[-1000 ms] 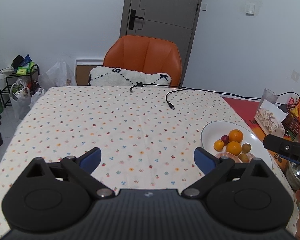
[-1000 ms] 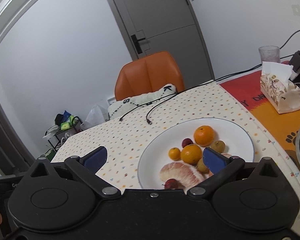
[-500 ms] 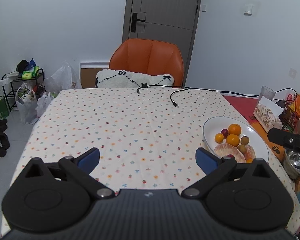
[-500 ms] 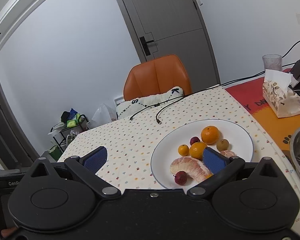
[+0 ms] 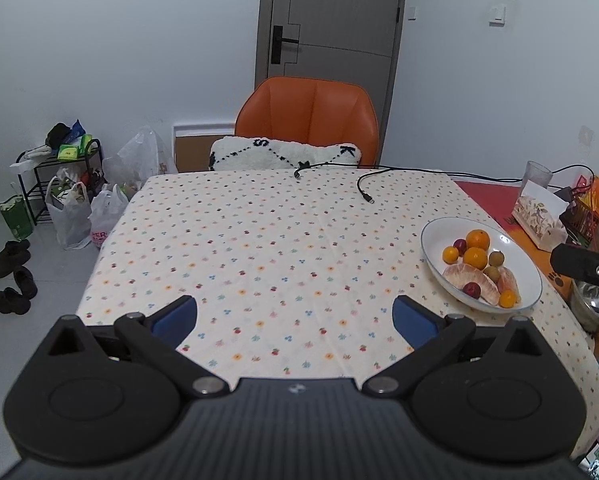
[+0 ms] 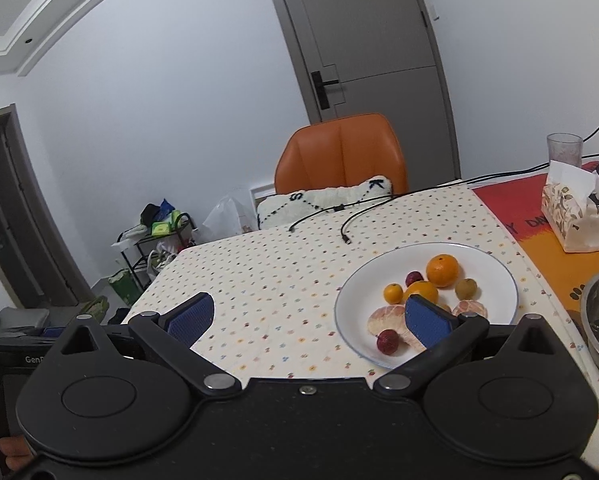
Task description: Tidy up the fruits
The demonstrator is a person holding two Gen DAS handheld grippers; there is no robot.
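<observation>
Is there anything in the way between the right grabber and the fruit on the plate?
Nothing visible blocks it. The right gripper is open and hangs over the tablecloth, with its right finger already in front of the white plate. The oranges and other fruit lie uncovered there. The cables lie farther back.

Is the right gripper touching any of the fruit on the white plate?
Apart. The left wrist view shows the right gripper off beyond the white plate's rim, clear of the fruit.
</observation>
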